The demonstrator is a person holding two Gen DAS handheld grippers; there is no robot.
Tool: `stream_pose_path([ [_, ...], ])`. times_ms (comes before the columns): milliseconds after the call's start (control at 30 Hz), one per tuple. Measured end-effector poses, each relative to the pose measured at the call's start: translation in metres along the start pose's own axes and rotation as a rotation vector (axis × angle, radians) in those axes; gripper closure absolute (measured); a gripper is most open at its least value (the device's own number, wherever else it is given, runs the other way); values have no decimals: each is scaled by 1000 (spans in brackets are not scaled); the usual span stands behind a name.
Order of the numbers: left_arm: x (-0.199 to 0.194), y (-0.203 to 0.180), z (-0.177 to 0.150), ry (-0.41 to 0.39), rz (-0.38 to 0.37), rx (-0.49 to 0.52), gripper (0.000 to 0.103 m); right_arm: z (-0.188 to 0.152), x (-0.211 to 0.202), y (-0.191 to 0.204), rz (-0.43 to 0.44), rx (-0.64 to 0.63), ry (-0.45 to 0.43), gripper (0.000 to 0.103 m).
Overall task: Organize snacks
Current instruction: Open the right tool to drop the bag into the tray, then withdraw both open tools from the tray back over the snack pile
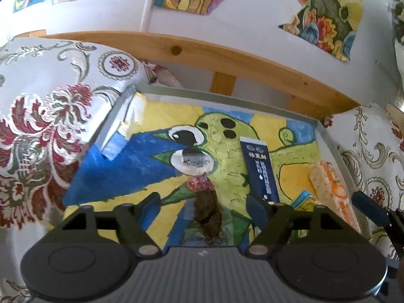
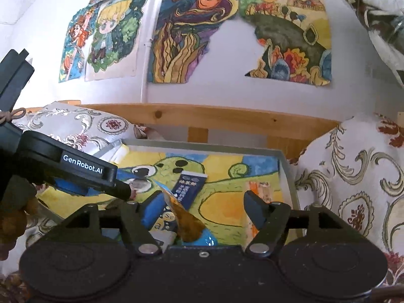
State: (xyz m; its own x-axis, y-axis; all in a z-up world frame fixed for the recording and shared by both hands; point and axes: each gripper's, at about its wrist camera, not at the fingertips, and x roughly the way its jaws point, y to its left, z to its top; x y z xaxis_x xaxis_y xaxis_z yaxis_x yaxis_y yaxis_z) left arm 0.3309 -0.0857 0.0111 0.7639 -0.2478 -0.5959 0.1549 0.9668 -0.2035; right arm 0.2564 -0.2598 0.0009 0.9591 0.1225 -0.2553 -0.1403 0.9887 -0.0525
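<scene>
A grey tray [image 1: 227, 96] lined with a bright bird drawing lies between cushions. On it are a dark blue packet [image 1: 260, 169], a cream and orange packet [image 1: 330, 189] by the right rim, and a clear-wrapped brown snack [image 1: 205, 202] with a red label. My left gripper [image 1: 204, 205] is open, its fingers well apart on either side of the brown snack. In the right wrist view my right gripper [image 2: 204, 208] is open over the tray [image 2: 290, 176]. An amber-brown wrapper [image 2: 188, 223] and a blue dotted packet [image 2: 164, 218] sit between its fingers, near the left one. The dark blue packet [image 2: 189, 184] lies beyond.
Patterned cushions [image 1: 50, 126] [image 2: 353, 176] press against both sides of the tray. A wooden rail [image 1: 202, 53] runs behind it, under a white wall hung with drawings [image 2: 189, 38]. The left gripper's body [image 2: 75, 169] reaches in from the left of the right wrist view.
</scene>
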Motion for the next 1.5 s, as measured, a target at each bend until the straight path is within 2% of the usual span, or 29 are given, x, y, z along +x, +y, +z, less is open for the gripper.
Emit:
stream_pose_path([
  [367,-36,10,2,-69,42,-33,4,16,-24,7,-11,-29,-44,15],
  [700,-77,16,-9,-134,37,-43,1,27,-59,16,-39,-44,-78,1],
  [1200,-141,25,-46,-132,74,-25,1,27,-115,34,-93,-42,-84,1],
  [1500,-171,29,-71,-140,83,-3,1,13,-151,48,-92,-32,-37,1],
])
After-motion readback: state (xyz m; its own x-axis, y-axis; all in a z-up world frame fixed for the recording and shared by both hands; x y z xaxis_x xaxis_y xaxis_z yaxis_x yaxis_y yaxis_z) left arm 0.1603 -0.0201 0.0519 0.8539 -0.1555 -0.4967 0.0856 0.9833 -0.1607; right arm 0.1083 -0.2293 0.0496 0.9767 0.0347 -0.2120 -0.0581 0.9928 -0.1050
